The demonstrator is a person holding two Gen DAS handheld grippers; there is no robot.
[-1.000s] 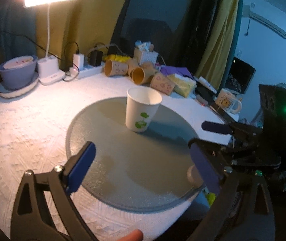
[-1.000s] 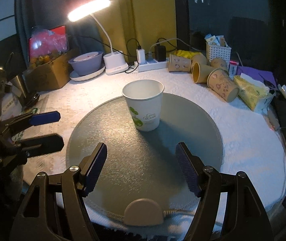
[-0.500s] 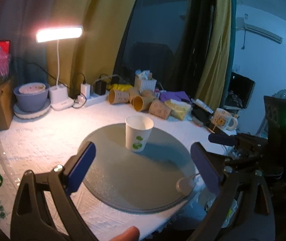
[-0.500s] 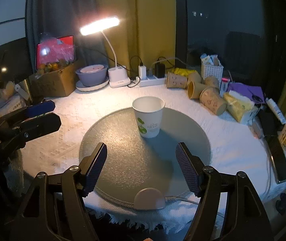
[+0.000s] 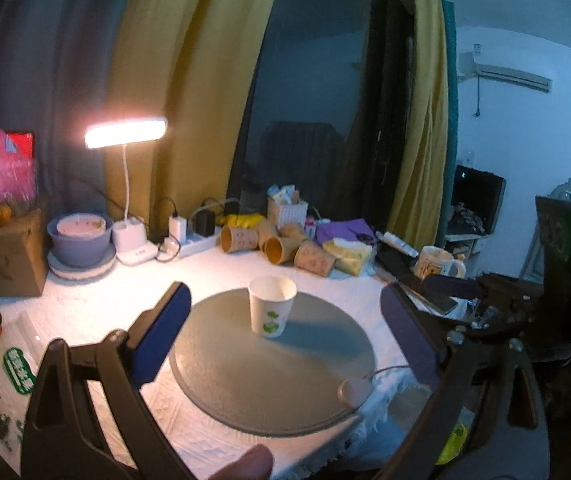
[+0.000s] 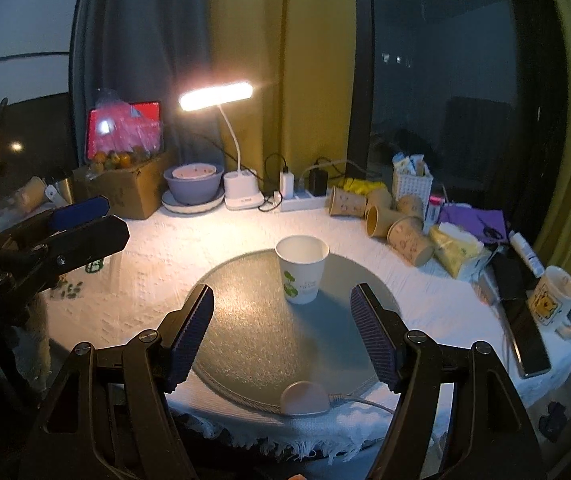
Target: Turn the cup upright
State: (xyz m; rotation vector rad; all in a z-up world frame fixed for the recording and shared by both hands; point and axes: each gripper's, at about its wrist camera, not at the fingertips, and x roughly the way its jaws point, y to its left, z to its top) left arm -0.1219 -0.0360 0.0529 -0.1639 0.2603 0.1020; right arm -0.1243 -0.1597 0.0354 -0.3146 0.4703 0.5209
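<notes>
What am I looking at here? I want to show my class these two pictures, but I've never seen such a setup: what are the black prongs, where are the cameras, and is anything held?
There is no robot. A person holds a two-finger gripper in each hand, and each gripper carries a wide-angle camera looking forward along its fingers. One picture comes from the left gripper, the other from the right gripper; the black prongs with blue pads are their fingers. Both stand open and hold nothing. Ahead, a white paper cup with a green leaf print stands upright, mouth up, on a round grey mat on a white tablecloth. Behind it are a lit desk lamp, brown paper cups lying on their sides, and a mug at the right.
</notes>
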